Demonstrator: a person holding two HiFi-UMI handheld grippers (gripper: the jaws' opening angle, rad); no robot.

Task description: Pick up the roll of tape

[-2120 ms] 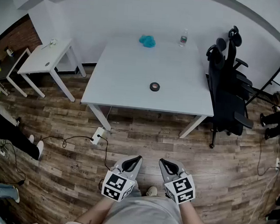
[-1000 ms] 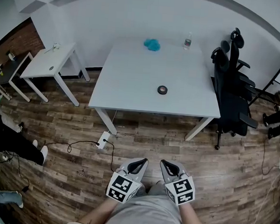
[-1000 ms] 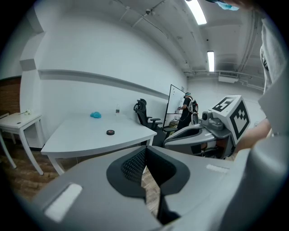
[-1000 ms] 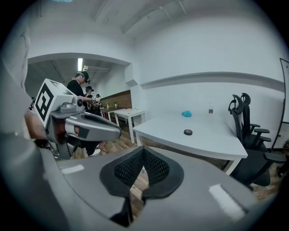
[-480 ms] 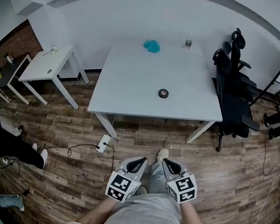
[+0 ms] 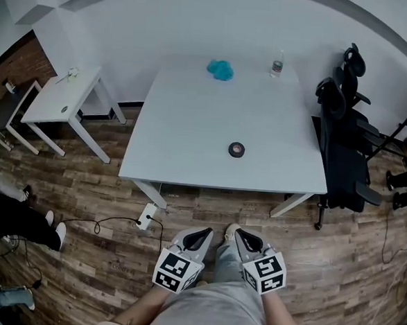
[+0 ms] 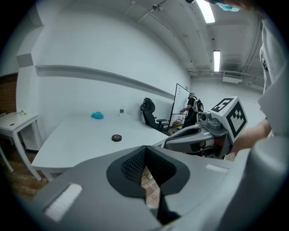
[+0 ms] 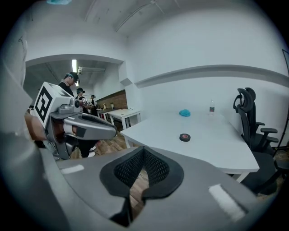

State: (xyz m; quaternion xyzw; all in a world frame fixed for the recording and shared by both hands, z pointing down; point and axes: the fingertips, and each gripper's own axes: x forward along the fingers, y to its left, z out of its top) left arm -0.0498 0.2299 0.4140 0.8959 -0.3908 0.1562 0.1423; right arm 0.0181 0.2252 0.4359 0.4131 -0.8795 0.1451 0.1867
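Two grippers are held low in front of the person, side by side over the wooden floor [image 6: 84, 185] and well short of the table. The left gripper [image 6: 198, 236] has its jaws pressed together at the tips with nothing between them; only floor shows through the slit lower down. The right gripper [image 6: 244, 239] is the same: jaws together and empty. Each carries one cube with square markers. Between the two, one shoe [image 6: 231, 230] of the person shows on the floor.

One roll of tape [image 6: 237, 149], black, lies flat on the large white table [image 6: 184, 136], towards the near edge and a little right of the middle, well apart from both grippers. Two other things stand on that table at its far edge: one blue crumpled lump [image 6: 221, 70] and, to its right, one clear bottle [image 6: 277, 64].

To the table's right is black office seating [image 6: 344, 140]; whether one chair or two I cannot tell. To the left stands one small white side table [image 6: 55, 103]. One white power strip [image 6: 146, 215] lies on the floor by the table's near left leg.
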